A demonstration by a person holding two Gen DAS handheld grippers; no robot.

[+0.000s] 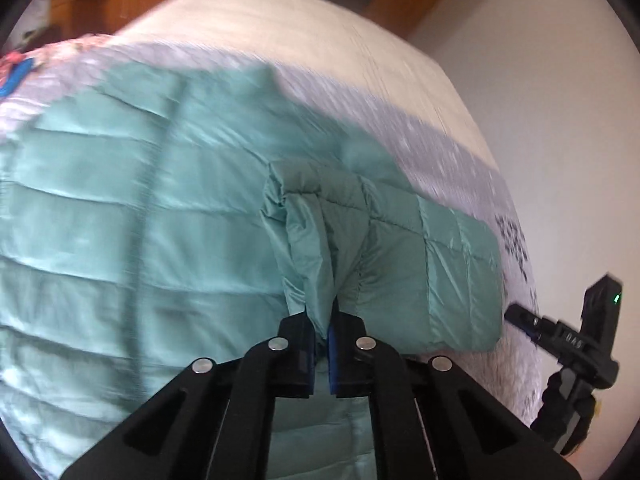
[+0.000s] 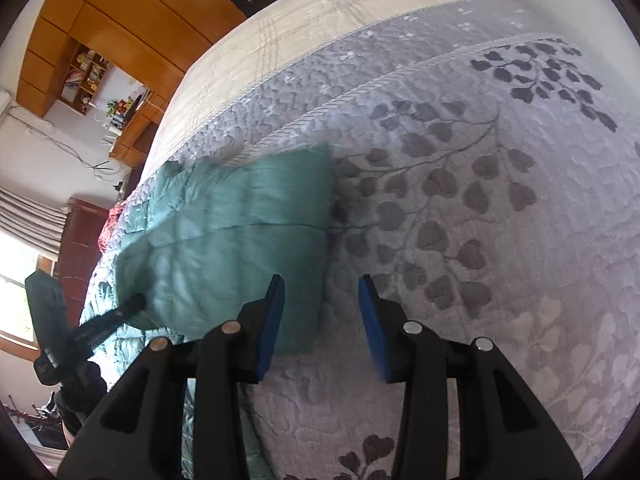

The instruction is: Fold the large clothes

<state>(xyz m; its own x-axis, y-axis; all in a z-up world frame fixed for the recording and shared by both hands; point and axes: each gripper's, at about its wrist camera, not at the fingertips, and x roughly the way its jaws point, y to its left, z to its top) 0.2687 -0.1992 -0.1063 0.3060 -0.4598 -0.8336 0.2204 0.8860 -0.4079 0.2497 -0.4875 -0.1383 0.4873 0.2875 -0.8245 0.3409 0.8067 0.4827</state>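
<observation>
Blurring much of the left wrist view, motion smears the far part of a teal quilted jacket [image 1: 152, 200] spread on a bed [image 1: 320, 32], and the frame cuts off its near edge. Its sleeve [image 1: 400, 240] is bunched up between the pads of the left hand-held gripper [image 1: 320, 332], whose jaws are pinched tight on the fabric. Beside the sleeve's end, the right hand-held gripper [image 2: 322, 320] hangs partly open over the grey leaf-patterned bedspread [image 2: 480, 200], gripping nothing; its left pad seems to overlap the jacket's edge, though contact is unclear.
</observation>
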